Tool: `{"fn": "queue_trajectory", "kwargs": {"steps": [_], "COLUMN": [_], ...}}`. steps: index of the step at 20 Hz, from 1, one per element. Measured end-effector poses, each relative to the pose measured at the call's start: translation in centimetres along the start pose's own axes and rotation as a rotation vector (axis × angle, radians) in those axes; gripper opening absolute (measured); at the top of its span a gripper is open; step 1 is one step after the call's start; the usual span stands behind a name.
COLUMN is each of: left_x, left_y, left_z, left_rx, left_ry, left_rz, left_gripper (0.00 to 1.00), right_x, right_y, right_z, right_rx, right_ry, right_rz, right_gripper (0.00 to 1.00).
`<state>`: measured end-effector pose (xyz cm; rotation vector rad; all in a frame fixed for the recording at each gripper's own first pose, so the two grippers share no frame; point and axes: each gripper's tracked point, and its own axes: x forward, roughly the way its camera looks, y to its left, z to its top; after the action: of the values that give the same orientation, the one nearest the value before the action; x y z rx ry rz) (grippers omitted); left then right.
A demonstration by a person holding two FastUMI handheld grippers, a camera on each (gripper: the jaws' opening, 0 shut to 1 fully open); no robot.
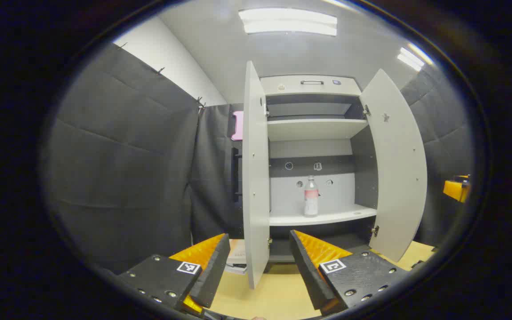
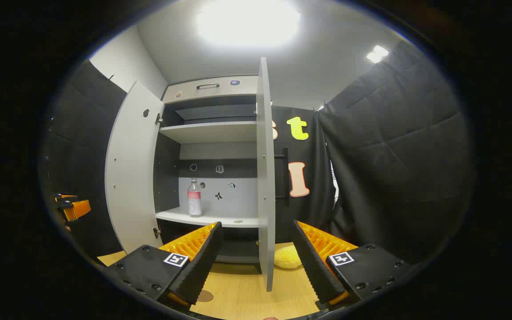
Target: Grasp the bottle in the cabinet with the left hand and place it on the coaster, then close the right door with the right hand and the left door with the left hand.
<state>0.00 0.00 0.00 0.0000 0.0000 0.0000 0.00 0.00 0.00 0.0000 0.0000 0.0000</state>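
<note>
Doors both stand open. Left to right in left gripper view: left door point(image 1: 256, 178) edge-on at 12 o'clock of our left gripper point(image 1: 258, 262), which is spread wide and empty; bottle point(image 1: 311, 196) upright on the lower shelf point(image 1: 327, 218) at 1 o'clock; right door point(image 1: 396, 169) at 2. In right gripper view our right gripper point(image 2: 256, 258) is released too, coaster point(image 2: 205, 295) on the table point(image 2: 247, 289) by its left finger. Risk: we clip the left door's edge reaching in, or tip the bottle. Bottle label unreadable.
</note>
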Motion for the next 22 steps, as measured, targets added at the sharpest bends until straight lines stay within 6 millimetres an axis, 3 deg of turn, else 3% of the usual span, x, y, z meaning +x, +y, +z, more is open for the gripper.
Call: {"fn": "queue_trajectory", "kwargs": {"steps": [5, 6, 10, 11, 15, 16, 22], "left_x": [-0.4, -0.5, -0.7, -0.7, -1.0, -1.1, -1.1], "left_y": [0.2, 0.2, 0.0, -0.1, -0.1, -0.3, -1.7], "left_z": [0.9, 1.1, 1.9, 2.0, 1.8, 1.6, 2.1], "left_rx": [0.025, 0.037, 0.03, 0.028, 0.04, 0.04, 0.038], "left_ry": [-0.019, -0.022, -0.037, -0.036, -0.031, -0.028, -0.032], "left_rz": [-0.005, -0.004, -0.007, -0.008, -0.01, -0.011, -0.01], "left_gripper": [0.89, 0.89, 0.89, 0.82, 0.82, 0.82, 0.82], "right_x": [-0.3, -0.3, -0.5, -0.6, -0.7, -0.8, -0.1], "right_y": [-0.8, -0.9, -1.2, -1.3, -1.5, -1.4, -2.1], "right_z": [0.7, 0.7, 0.8, 0.7, 0.5, 0.6, 0.4], "right_rx": [0.01, 0.01, 0.011, 0.013, 0.015, 0.017, 0.005], "right_ry": [-0.008, -0.01, -0.022, -0.02, -0.017, -0.02, -0.031], "right_rz": [-0.008, -0.011, -0.004, -0.003, -0.006, 0.0, 0.023], "right_gripper": [0.99, 0.94, 0.99, 0.99, 0.99, 0.94, 0.99]}}
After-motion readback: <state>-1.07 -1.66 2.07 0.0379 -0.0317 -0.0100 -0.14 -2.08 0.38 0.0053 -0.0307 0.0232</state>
